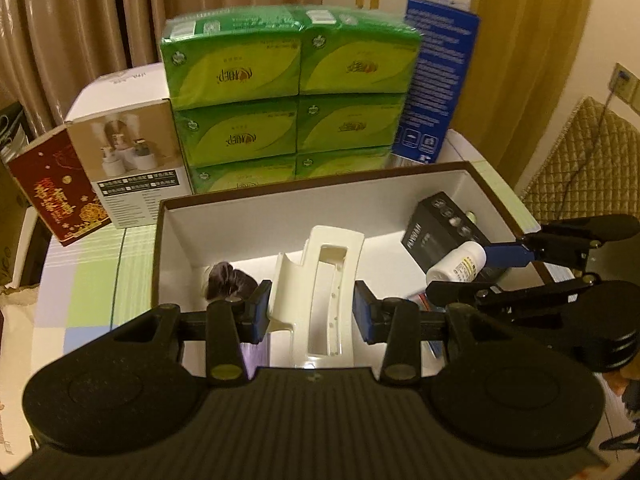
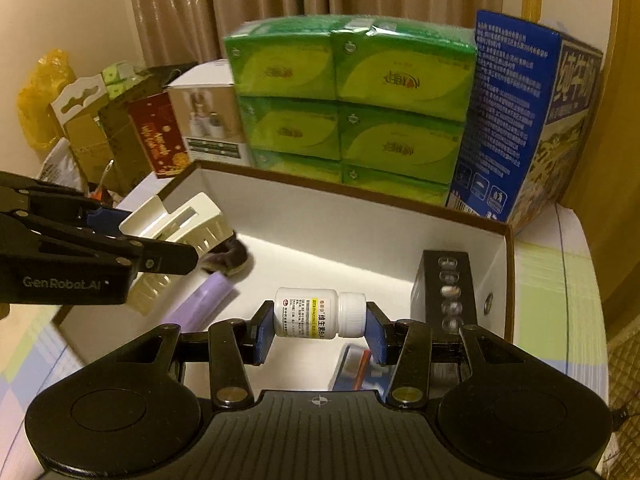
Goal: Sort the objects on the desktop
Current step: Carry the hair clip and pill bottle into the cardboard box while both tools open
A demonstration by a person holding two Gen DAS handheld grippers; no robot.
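Note:
My left gripper point(image 1: 314, 308) is shut on a cream plastic hair claw clip point(image 1: 320, 292), held above the open white cardboard box point(image 1: 280, 204). In the right wrist view the clip point(image 2: 188, 220) hangs over the box's left part. My right gripper point(image 2: 318, 330) is shut on a small white pill bottle point(image 2: 316, 312), lying sideways between the blue pads, over the box point(image 2: 360, 216). The bottle point(image 1: 456, 264) and the right gripper show at the right of the left wrist view. Inside the box lie a dark hair scrunchie point(image 1: 230, 280), a purple tube point(image 2: 204, 304) and a black carton point(image 2: 444, 284).
Behind the box stands a stack of green tissue packs point(image 1: 288, 100), a tall blue carton point(image 1: 436, 80) to its right, a white product box point(image 1: 136, 160) and a red box point(image 1: 52, 192) to its left. A blue flat packet point(image 2: 360, 364) lies in the box. Curtains hang behind.

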